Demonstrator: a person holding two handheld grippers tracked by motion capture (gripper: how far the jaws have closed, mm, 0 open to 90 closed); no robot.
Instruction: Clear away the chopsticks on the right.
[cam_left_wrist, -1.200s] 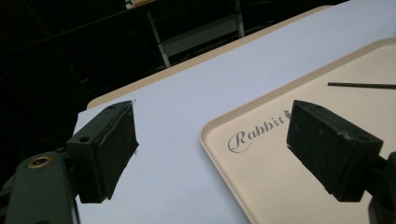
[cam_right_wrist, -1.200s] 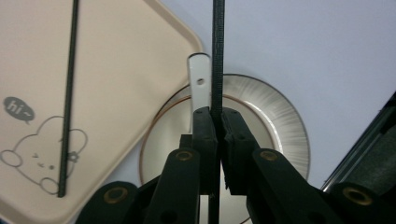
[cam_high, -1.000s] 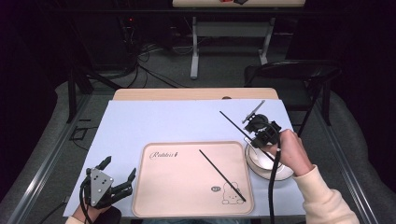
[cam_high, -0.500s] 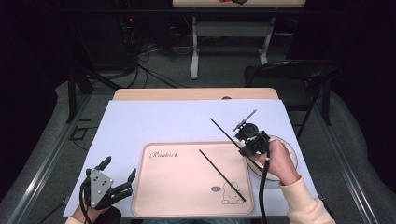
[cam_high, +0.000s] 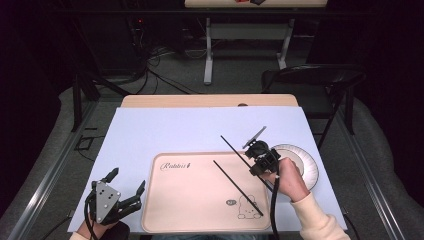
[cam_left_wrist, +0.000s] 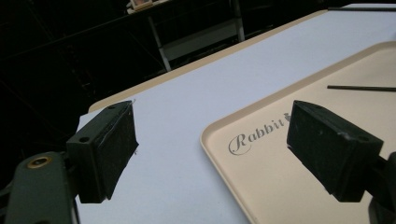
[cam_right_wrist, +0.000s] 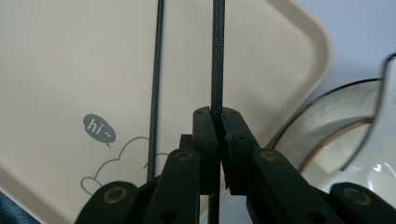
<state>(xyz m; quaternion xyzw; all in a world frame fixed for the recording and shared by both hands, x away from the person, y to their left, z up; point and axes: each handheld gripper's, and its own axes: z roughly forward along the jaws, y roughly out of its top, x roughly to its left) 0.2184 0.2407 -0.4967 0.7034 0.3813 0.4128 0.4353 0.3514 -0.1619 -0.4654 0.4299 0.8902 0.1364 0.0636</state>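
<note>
A thin black chopstick (cam_right_wrist: 217, 51) is held between the jaws of the right tongs (cam_high: 259, 156), which are pressed shut on it near its lower end. In the high view this stick is seen above the right edge of the beige plastic tray (cam_high: 200, 220), which lies on the table covered with pale blue paper (cam_high: 165, 127). A second thin black chopstick (cam_high: 238, 188) lies flat inside the tray. Just to the right of the tray stands a round white plate with a dark rim (cam_high: 306, 165).

The step in hand seems to be the carrying of the held stick to its partner in the tray. The next move probably calls for lowering it until it lies flat, beside the other and parallel to it, and only then opening the jaws.

The long axis of the held stick runs diagonally, its free end pointing away and to the left, nearly parallel to the lying one.

The left tongs (cam_high: 120, 196) rest wide open and empty near the left tray corner.
</note>
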